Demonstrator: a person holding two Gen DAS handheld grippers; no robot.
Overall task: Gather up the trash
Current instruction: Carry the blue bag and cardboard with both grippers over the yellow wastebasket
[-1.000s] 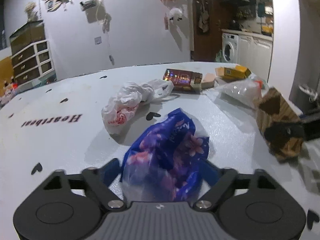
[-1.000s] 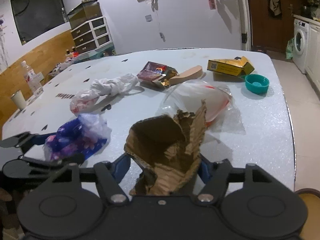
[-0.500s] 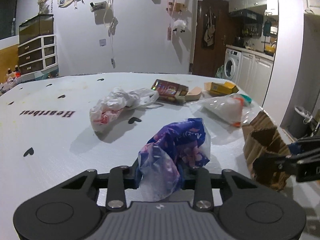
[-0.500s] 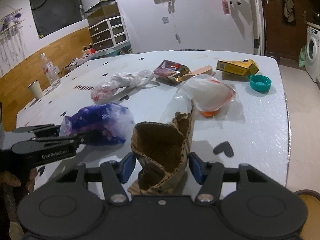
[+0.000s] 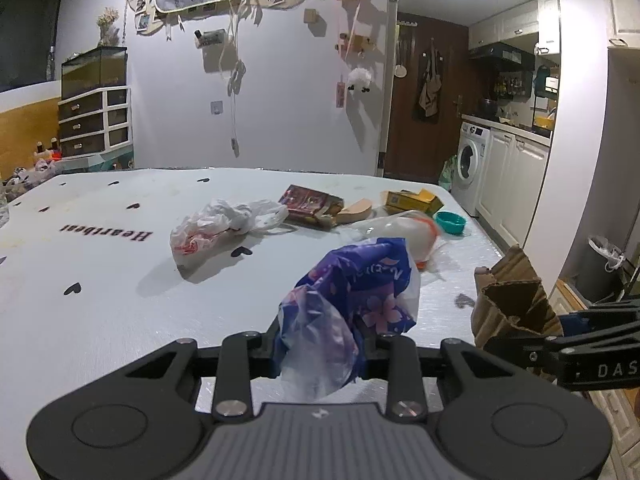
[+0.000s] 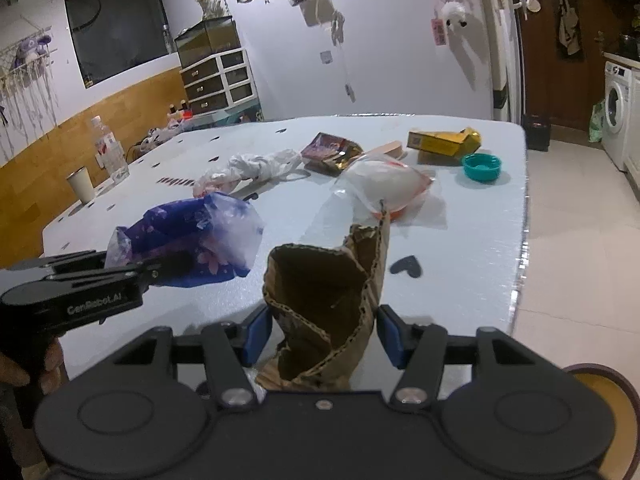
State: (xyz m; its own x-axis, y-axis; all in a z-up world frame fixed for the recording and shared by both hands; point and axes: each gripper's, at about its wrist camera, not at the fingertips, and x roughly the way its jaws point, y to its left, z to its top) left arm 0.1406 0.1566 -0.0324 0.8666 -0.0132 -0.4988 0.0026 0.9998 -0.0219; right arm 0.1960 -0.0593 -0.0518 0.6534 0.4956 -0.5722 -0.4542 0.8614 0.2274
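My left gripper (image 5: 320, 336) is shut on a crumpled blue-and-purple flowered plastic wrapper (image 5: 352, 296) and holds it above the white table (image 5: 100, 300). The wrapper also shows in the right wrist view (image 6: 192, 240), with the left gripper (image 6: 132, 272) at the left. My right gripper (image 6: 324, 328) is shut on a torn brown cardboard piece (image 6: 324, 304), lifted near the table's right edge. The cardboard also shows in the left wrist view (image 5: 512, 300).
On the table lie a white plastic bag (image 5: 216, 228), a clear bag with orange trim (image 6: 384, 188), a dark red packet (image 5: 312, 204), a yellow box (image 6: 444, 142) and a teal lid (image 6: 482, 166). A bottle (image 6: 108, 152) and cup (image 6: 82, 184) stand far left. A lined bin (image 5: 604, 264) stands on the floor.
Both grippers closed on their items and lifted them off the table. The wrapper and the cardboard have risen and the views have tilted up.
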